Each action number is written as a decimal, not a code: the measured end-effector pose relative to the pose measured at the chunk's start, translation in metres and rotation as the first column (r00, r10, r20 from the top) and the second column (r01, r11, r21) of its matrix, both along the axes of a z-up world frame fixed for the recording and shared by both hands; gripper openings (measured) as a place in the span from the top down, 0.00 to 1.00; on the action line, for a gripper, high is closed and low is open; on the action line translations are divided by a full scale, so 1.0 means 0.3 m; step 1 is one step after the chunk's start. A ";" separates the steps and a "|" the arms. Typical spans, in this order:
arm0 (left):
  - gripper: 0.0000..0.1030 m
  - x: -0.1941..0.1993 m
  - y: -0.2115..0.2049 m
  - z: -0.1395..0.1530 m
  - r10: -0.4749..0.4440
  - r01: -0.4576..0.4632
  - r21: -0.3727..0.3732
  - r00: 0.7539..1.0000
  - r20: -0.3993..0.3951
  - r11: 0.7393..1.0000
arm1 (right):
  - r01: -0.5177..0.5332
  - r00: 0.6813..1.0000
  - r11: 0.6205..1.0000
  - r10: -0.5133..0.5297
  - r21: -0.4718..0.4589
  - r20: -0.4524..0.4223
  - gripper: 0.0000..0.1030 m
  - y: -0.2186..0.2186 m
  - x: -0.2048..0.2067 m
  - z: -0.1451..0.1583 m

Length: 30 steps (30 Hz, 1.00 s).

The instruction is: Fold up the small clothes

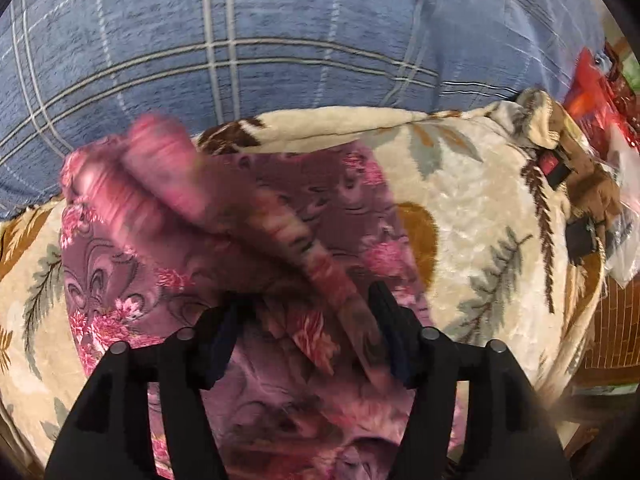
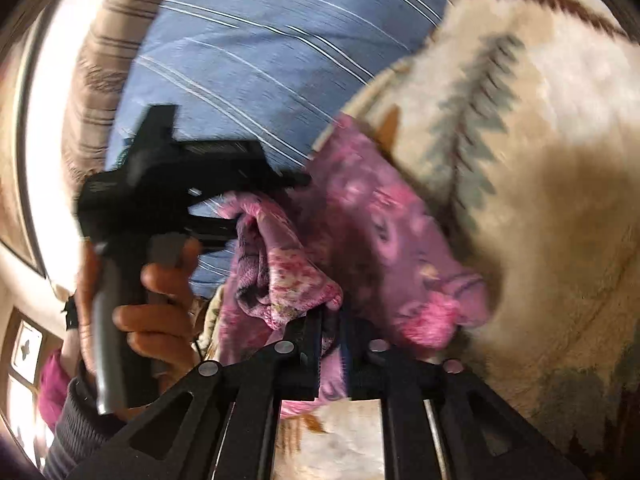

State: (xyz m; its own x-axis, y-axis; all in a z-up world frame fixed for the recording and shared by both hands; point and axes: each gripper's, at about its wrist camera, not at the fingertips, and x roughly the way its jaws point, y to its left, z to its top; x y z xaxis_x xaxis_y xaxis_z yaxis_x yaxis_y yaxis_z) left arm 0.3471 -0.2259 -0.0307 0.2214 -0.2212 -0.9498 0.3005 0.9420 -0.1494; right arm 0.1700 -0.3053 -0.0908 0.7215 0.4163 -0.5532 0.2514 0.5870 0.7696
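Observation:
A small purple garment with pink flowers (image 1: 304, 208) lies on a cream floral blanket (image 1: 472, 208). A blurred fold of it hangs across the left wrist view. My left gripper (image 1: 308, 320) is open above the garment, with cloth between and under its fingers. In the right wrist view my right gripper (image 2: 332, 328) is shut on an edge of the same garment (image 2: 360, 216) and holds it lifted and bunched. The left gripper's body (image 2: 168, 176) and the hand holding it show at the left of that view.
A blue plaid sheet (image 1: 256, 40) covers the bed beyond the blanket. A brown item with black tags (image 1: 576, 184) and red packaging (image 1: 596, 92) lie at the right edge. A wall and window frame show at the far left of the right wrist view.

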 end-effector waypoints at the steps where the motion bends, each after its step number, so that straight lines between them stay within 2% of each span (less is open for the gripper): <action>1: 0.40 -0.001 0.002 0.016 -0.008 0.008 -0.007 1.000 0.003 1.000 | -0.003 1.000 1.000 0.003 -0.004 -0.002 0.89 -0.001 0.001 -0.003; 4: 0.40 -0.003 0.052 0.087 0.007 -0.005 -0.041 0.999 0.038 0.999 | -0.007 1.000 0.999 0.006 -0.031 -0.007 0.87 0.002 0.006 0.006; 5: 0.38 -0.001 0.089 0.115 0.026 -0.023 -0.053 0.998 0.060 0.998 | 0.002 1.000 0.999 -0.002 -0.035 -0.005 0.84 -0.001 0.003 0.012; 8: 0.31 0.006 0.237 0.162 0.106 -0.098 -0.081 0.989 0.101 0.992 | 0.086 0.995 0.994 -0.083 -0.072 0.047 0.77 -0.032 -0.042 0.062; 10: 0.30 0.008 0.359 0.149 0.173 -0.164 -0.095 0.980 0.097 0.982 | 0.156 0.983 0.982 -0.145 -0.104 0.110 0.70 -0.057 -0.073 0.104; 12: 0.30 0.009 0.449 0.109 0.217 -0.209 -0.114 0.974 0.064 0.971 | 0.222 0.963 0.965 -0.194 -0.140 0.186 0.62 -0.091 -0.076 0.161; 13: 0.30 0.005 0.503 0.080 0.244 -0.238 -0.130 0.969 0.037 0.963 | 0.225 0.961 0.963 -0.195 -0.148 0.195 0.56 -0.098 -0.059 0.175; 15: 0.30 -0.011 0.575 0.021 0.286 -0.284 -0.171 0.958 -0.016 0.943 | 0.183 0.967 0.974 -0.153 -0.135 0.206 0.55 -0.110 0.021 0.197; 17: 0.30 -0.032 0.598 -0.025 0.301 -0.308 -0.222 0.951 -0.066 0.925 | 0.064 0.984 0.989 -0.039 -0.136 0.174 0.53 -0.096 0.162 0.190; 19: 0.30 -0.051 0.610 -0.053 0.298 -0.314 -0.263 0.949 -0.099 0.912 | -0.050 0.992 0.985 0.068 -0.168 0.106 0.53 -0.070 0.313 0.158; 20: 0.30 -0.060 0.611 -0.062 0.294 -0.313 -0.277 0.950 -0.107 0.908 | -0.077 0.995 0.975 0.088 -0.209 0.044 0.53 -0.058 0.392 0.130; 22: 0.30 -0.069 0.607 -0.070 0.286 -0.307 -0.298 0.951 -0.114 0.904 | -0.115 0.993 0.959 0.110 -0.259 -0.036 0.53 -0.030 0.458 0.095; 23: 0.30 -0.069 0.603 -0.075 0.277 -0.300 -0.311 0.954 -0.118 0.902 | -0.136 0.990 0.959 0.122 -0.249 -0.071 0.53 -0.028 0.492 0.070; 25: 0.30 -0.060 0.597 -0.081 0.268 -0.294 -0.330 0.955 -0.124 0.897 | -0.198 0.979 0.964 0.186 -0.179 -0.080 0.49 -0.019 0.537 0.041; 27: 0.30 -0.049 0.583 -0.085 0.269 -0.297 -0.344 0.955 -0.129 0.891 | -0.238 0.971 0.959 0.236 -0.151 -0.034 0.49 -0.006 0.556 0.048; 28: 0.30 -0.043 0.576 -0.087 0.274 -0.302 -0.339 0.953 -0.130 0.891 | -0.281 0.959 0.948 0.281 -0.147 -0.020 0.59 0.007 0.568 0.053; 29: 0.30 -0.041 0.574 -0.083 0.274 -0.303 -0.342 0.953 -0.130 0.890 | -0.316 0.948 0.926 0.316 -0.207 -0.031 0.90 0.029 0.574 0.072; 30: 0.30 -0.042 0.573 -0.076 0.271 -0.298 -0.349 0.954 -0.125 0.888 | -0.336 0.940 0.892 0.339 -0.302 -0.043 0.92 0.053 0.567 0.100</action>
State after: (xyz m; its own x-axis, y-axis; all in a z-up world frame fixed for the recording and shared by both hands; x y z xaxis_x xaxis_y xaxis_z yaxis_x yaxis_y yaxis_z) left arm 0.3346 -0.0539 -0.0534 0.2621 -0.4883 -0.8324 0.0034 0.8630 -0.5052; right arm 0.3401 -0.2894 -0.0609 0.5740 0.4511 -0.6834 -0.0101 0.8384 0.5449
